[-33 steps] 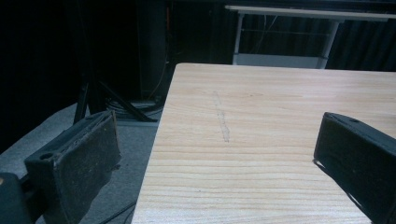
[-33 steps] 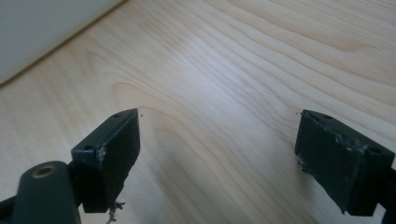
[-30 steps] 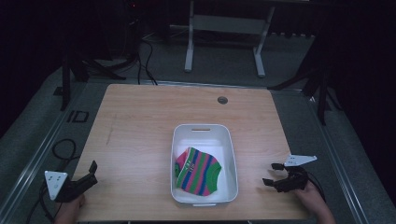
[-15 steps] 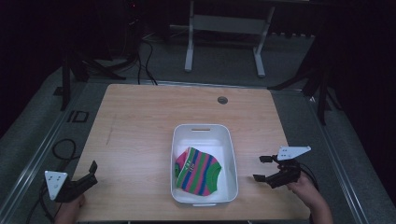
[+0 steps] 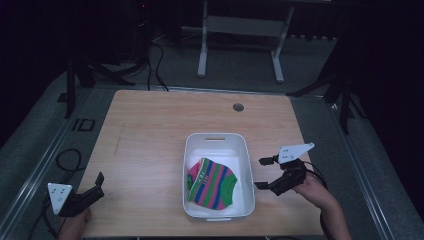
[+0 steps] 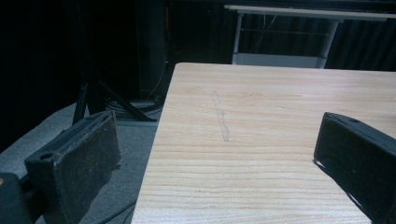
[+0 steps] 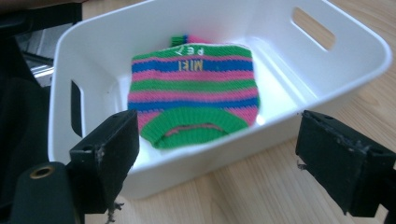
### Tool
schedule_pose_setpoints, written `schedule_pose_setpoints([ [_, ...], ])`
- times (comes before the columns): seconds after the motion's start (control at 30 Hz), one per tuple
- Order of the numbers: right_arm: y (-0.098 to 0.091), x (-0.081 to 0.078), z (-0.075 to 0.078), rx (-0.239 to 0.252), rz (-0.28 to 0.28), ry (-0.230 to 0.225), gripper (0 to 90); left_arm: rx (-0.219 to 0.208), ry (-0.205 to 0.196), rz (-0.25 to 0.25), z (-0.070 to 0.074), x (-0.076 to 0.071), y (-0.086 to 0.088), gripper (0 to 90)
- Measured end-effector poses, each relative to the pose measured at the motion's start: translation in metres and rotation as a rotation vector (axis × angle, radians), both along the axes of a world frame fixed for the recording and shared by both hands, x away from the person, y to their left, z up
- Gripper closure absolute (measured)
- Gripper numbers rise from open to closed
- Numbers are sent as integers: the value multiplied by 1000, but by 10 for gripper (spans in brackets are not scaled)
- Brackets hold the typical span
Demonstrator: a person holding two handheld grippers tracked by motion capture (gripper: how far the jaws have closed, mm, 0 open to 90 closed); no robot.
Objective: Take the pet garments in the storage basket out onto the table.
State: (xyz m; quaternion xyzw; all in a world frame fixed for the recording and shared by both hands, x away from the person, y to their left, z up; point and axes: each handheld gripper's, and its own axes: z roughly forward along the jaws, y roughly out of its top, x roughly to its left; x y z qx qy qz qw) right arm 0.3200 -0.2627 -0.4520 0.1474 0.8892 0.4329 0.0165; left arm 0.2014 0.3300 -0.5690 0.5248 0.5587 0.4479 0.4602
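A striped knit garment (image 5: 212, 182) lies flat in the white bin (image 5: 216, 138) mid-surface. The right gripper (image 5: 264, 173) hangs just beside the bin's right wall, jaws wide apart and pointed at it, not touching anything. The left gripper (image 5: 98, 181) sits way off at the surface's (image 5: 150, 130) near-left corner, jaws apart too, holding nothing.
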Motion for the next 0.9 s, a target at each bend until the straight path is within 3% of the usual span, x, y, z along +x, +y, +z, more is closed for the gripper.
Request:
schedule_pose_setpoints([
  [0.23,21,7,4,-43,57,54,133,-1,0,-1,0,0,0,9],
  [0.27,30,9,3,-70,81,65,127,-1,0,-2,0,0,0,9],
  [0.4,47,7,-1,-147,108,22,119,-2,-1,-2,0,0,0,9],
  [0.63,73,12,-8,-182,146,37,119,-4,-3,-2,0,0,0,9],
  [0.9,112,16,-17,-282,173,15,119,-4,-2,-5,0,0,0,9],
])
